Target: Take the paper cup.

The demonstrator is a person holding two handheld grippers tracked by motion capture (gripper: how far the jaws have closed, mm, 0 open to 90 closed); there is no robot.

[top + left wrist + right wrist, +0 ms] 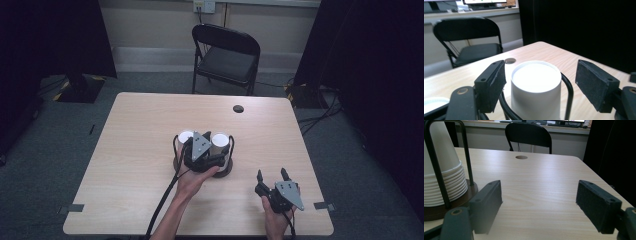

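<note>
My table is light wood with thin stripes in it. The cups in the middle are white, stacked on a dark base that looks brown, though I can't be sure. The rack's wire is black. My gripper pads are black. The far chair is black. The floor is grey.

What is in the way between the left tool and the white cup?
Nothing visible. The left tool is open with the upside-down white cup already between its pads; the holder's black wire loop runs close beside the cup.
</note>
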